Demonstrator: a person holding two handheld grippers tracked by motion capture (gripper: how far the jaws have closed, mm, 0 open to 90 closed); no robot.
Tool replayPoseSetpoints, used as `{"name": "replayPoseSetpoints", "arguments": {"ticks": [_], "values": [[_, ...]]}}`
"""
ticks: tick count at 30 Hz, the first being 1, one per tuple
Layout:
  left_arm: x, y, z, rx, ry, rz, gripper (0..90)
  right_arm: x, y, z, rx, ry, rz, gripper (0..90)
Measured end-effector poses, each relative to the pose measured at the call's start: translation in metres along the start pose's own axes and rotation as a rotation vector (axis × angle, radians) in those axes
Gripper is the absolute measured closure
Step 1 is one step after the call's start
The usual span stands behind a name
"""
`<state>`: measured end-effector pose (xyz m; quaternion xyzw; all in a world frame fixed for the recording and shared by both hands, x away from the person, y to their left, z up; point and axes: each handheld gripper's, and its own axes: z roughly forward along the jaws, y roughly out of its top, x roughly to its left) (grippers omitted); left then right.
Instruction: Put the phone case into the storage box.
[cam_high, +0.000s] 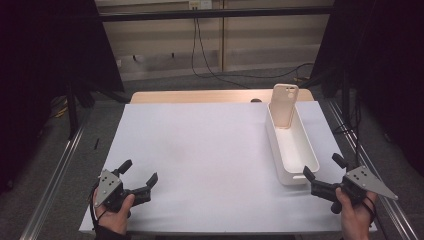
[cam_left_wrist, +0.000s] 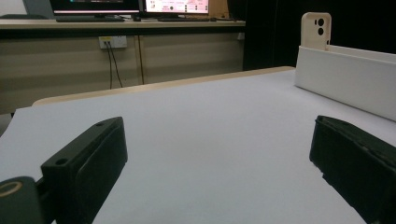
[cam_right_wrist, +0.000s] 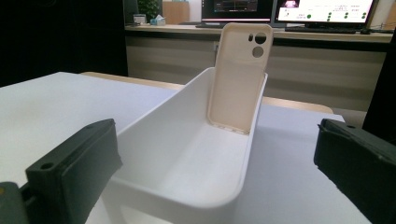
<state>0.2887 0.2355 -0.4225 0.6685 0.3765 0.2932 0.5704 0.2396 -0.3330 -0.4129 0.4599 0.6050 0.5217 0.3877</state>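
Left tool: you held your left tool (cam_high: 139, 176) low at the near left corner of the surface (cam_high: 210, 160), jaws spread wide with nothing between them. It sat well apart from everything, which reads as a resting or waiting pose.

Right tool: your right tool (cam_high: 323, 167) was also spread open and empty, just beside the near end of the white bin (cam_high: 305, 159). In the right gripper view it looked straight down the bin's length, so I judge you had lined it up for a reach inside.

Phone case: the beige phone case (cam_high: 285, 105) stood nearly upright at the bin's far end, its lower edge on the bin floor and its back leaning against the end wall. Its camera cut-outs were at the top, clear of the rim, leaving the upper part free to pinch.

Bin contents: apart from the case, the bin held nothing that I could see.

Bin placement: it lay lengthwise on the right side of the surface, its open run pointing toward your right hand (cam_high: 356, 215), which favoured that side for the pick.

Left gripper view: the bin's side wall (cam_left_wrist: 345, 86) and the case top (cam_left_wrist: 316, 30) showed far off.
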Motion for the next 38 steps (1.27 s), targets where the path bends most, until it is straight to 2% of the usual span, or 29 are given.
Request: {"name": "replayPoseSetpoints", "arguments": {"ticks": [4, 13, 23, 27, 38], "values": [[0.0, 0.0, -0.003, 0.001, 0.009, 0.016, 4.0, 0.003, -0.003, -0.004, -0.006, -0.016, 0.007, 0.0], [0.002, -0.001, -0.006, 0.01, 0.013, -0.004, 4.0, 0.004, -0.011, -0.013, -0.005, -0.025, 0.016, 0.0], [0.001, -0.002, -0.006, 0.014, 0.01, 0.0, 4.1, 0.004, -0.02, -0.019, 0.01, -0.047, 0.013, 0.0], [0.001, -0.002, -0.005, 0.016, 0.006, -0.003, 4.1, 0.001, -0.022, -0.021, 0.008, -0.055, 0.032, 0.0], [0.002, -0.001, -0.004, 0.012, 0.008, -0.002, 4.1, 0.001, -0.022, -0.019, 0.004, -0.037, 0.031, 0.0]]}}
